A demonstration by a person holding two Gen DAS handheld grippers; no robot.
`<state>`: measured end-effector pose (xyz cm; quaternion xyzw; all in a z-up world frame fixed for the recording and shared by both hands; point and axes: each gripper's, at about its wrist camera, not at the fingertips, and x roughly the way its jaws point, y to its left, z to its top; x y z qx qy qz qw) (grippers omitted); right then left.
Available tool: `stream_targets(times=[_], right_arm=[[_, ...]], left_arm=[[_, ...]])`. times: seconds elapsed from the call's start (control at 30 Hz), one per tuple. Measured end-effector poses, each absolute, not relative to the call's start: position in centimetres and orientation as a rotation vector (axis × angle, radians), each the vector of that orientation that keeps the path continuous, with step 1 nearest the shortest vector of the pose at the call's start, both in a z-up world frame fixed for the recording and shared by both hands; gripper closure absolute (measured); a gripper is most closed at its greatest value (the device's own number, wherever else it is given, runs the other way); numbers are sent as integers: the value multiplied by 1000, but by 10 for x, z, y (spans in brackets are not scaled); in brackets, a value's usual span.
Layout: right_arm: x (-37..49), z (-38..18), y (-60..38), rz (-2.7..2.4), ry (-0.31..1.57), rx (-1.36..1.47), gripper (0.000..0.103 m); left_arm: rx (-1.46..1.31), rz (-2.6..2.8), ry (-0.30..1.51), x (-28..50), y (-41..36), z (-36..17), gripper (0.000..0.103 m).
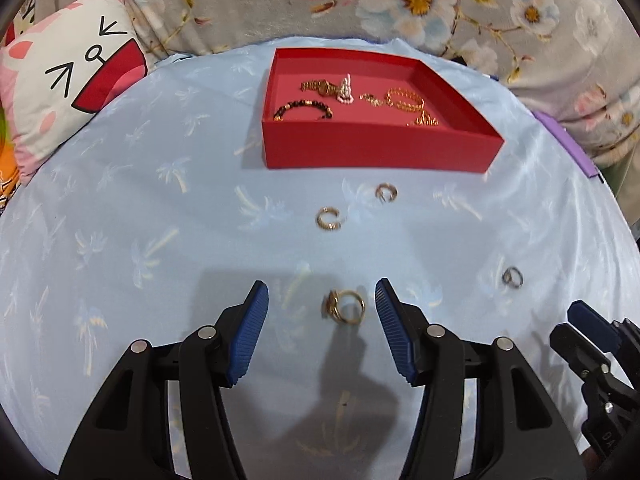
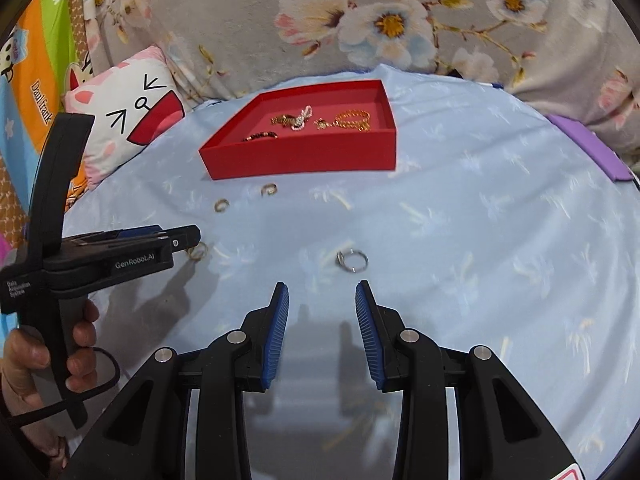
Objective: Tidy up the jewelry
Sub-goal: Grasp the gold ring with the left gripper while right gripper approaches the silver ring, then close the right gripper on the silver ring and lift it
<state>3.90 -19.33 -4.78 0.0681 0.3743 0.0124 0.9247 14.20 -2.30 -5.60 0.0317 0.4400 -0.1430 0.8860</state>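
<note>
The left hand-held gripper (image 1: 322,300) stands wide around a gold ring (image 1: 345,306) lying on the blue sheet, so the step looks like picking it up: close gently, then carry it to the red tray (image 1: 376,148).

Gold ring (image 2: 197,251) half hidden (behind left gripper (image 2: 192,236)).

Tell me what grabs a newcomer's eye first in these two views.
The bright red tray stands out at the far side of the pale blue cloth, with bracelets and chains inside. Nearer, loose rings lie on the cloth: a gold ring sits between the open fingers of the left gripper, and a silver ring lies just ahead of the open right gripper.
</note>
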Motion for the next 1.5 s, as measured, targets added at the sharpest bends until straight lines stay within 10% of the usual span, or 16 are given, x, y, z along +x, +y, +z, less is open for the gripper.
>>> stream_targets(times=[0.27, 0.6, 1.5], right_arm=[[39, -64, -208, -1, 782, 202, 68], [41, -71, -207, 1, 790, 225, 68], [101, -75, -208, -15, 832, 189, 68]], left_arm=[[75, -268, 918, 140, -29, -69, 52], [67, -294, 907, 136, -30, -69, 94], [-10, -347, 839, 129, -9, -34, 96]])
